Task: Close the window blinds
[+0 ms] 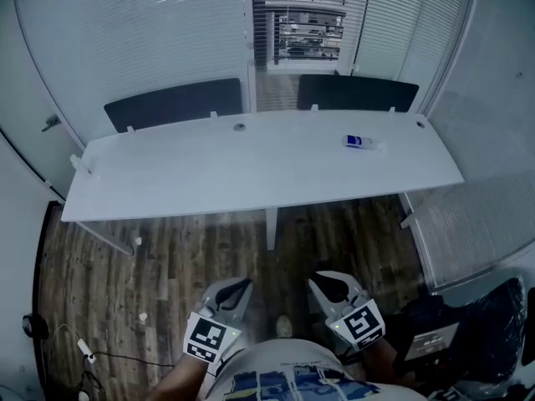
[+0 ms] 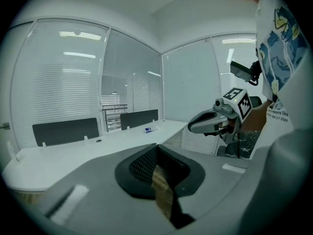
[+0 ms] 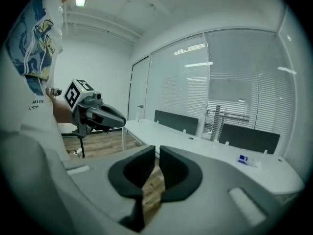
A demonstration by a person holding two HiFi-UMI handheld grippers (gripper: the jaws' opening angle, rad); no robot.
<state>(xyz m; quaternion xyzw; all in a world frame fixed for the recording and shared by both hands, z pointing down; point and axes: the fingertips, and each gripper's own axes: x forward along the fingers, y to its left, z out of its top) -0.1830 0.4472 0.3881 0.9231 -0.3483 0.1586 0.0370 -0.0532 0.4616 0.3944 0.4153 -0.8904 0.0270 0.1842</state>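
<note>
Jaws of the left gripper (image 1: pixel 241 286) are pressed together on nothing. The right gripper (image 1: pixel 321 282) is closed to a thin slit, also empty. Both are well apart from the window blinds (image 1: pixel 150 32), which hang beyond the desk (image 1: pixel 251 170).

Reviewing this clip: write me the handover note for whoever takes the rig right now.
Left gripper: shut, empty, held low near the body.
Right gripper: shut, empty, beside it.
Blinds: on the far side of the desk. The side slats look closed, but the middle section is see-through.
Done: nothing visible yet.
Left: reach over the desk and close that middle section. Its control can't be made out.
</note>
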